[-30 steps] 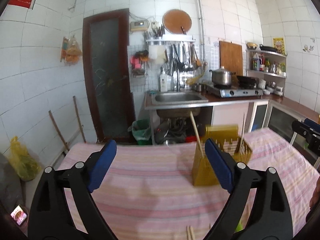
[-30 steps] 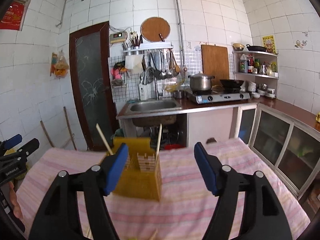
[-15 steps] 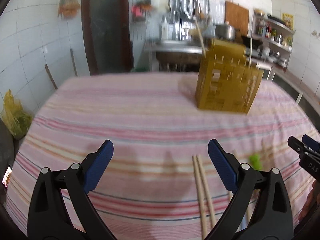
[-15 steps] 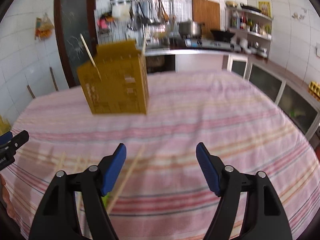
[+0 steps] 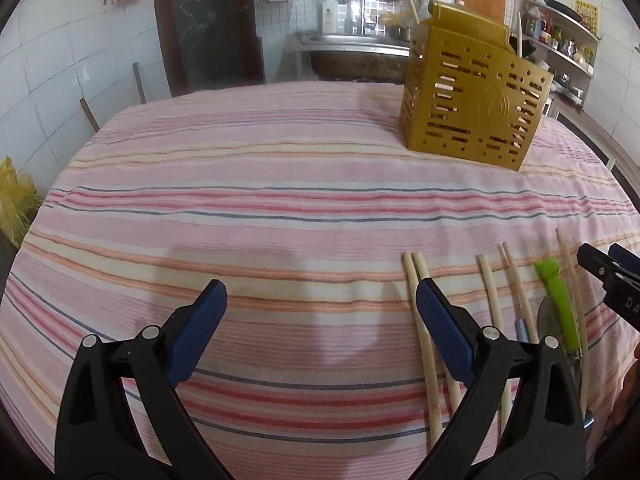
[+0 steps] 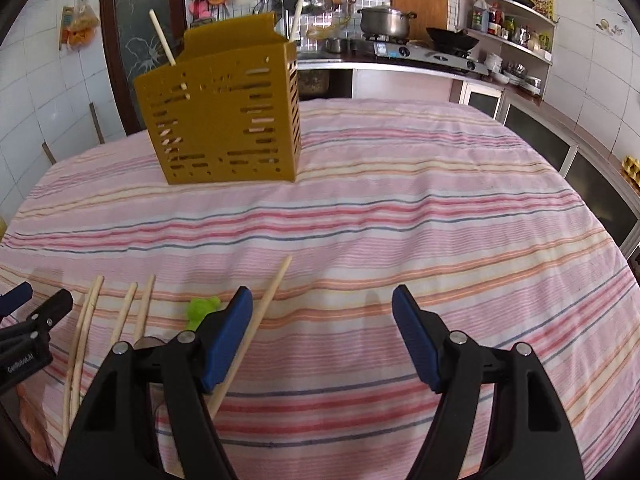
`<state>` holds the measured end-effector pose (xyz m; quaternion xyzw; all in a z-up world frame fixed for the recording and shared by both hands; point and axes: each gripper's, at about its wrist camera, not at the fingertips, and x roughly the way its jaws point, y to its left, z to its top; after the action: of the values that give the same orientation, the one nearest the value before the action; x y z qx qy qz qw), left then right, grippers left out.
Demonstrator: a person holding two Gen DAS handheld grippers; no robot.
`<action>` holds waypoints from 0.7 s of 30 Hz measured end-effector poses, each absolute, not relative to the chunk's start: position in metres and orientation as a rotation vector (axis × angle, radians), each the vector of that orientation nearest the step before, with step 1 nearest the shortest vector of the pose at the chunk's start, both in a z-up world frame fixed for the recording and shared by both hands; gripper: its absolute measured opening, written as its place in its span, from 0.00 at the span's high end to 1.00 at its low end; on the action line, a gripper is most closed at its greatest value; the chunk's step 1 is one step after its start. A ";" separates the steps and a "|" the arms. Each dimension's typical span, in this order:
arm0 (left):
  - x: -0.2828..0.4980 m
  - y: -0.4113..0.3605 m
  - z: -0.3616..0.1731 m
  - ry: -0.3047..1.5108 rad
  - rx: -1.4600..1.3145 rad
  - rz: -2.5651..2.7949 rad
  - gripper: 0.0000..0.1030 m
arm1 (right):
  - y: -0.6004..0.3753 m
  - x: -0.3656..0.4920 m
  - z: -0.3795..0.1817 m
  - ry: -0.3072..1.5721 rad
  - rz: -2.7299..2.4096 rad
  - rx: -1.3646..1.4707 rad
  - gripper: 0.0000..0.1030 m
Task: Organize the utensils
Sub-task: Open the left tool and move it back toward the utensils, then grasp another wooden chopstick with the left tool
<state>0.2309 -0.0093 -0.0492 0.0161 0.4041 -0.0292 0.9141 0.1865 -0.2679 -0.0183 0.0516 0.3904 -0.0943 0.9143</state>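
A gold slotted utensil holder (image 5: 472, 100) stands upright at the far side of the striped table, with two chopsticks standing in it; it also shows in the right wrist view (image 6: 224, 120). Several wooden chopsticks (image 5: 424, 332) lie near the front edge beside a green-handled utensil (image 5: 558, 300). In the right wrist view the chopsticks (image 6: 84, 340) and the green handle (image 6: 202, 310) lie left of my right gripper (image 6: 322, 320), and one chopstick (image 6: 260, 320) runs under its left finger. My left gripper (image 5: 320, 308) is open and empty, low over the cloth, left of the chopsticks. My right gripper is open and empty.
The table carries a pink striped cloth (image 5: 280, 200). A kitchen counter with sink, stove and pot (image 6: 384, 20) lies behind the table. A dark door (image 5: 204, 20) is at the back left. A yellow bag (image 5: 12, 200) sits on the floor at the left.
Both grippers have tilted down and dropped low toward the table's near edge. The chopsticks and the green utensil have come into close view. Both grippers stayed open.
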 end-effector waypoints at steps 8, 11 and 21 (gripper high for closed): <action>0.235 -0.014 -0.053 0.858 0.033 -0.067 0.10 | -0.261 0.204 -0.028 0.893 -0.216 0.115 0.31; 0.235 -0.018 -0.053 0.853 0.041 -0.076 0.10 | -0.261 0.204 -0.031 0.908 -0.218 0.109 0.32; 0.232 -0.026 -0.055 0.869 0.069 -0.107 0.10 | -0.265 0.195 -0.026 0.927 -0.152 0.081 0.67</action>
<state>0.2319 -0.0264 -0.0545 0.0335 0.4207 -0.0519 0.9051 0.1951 -0.2650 -0.0265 0.0388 0.4466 -0.0731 0.8909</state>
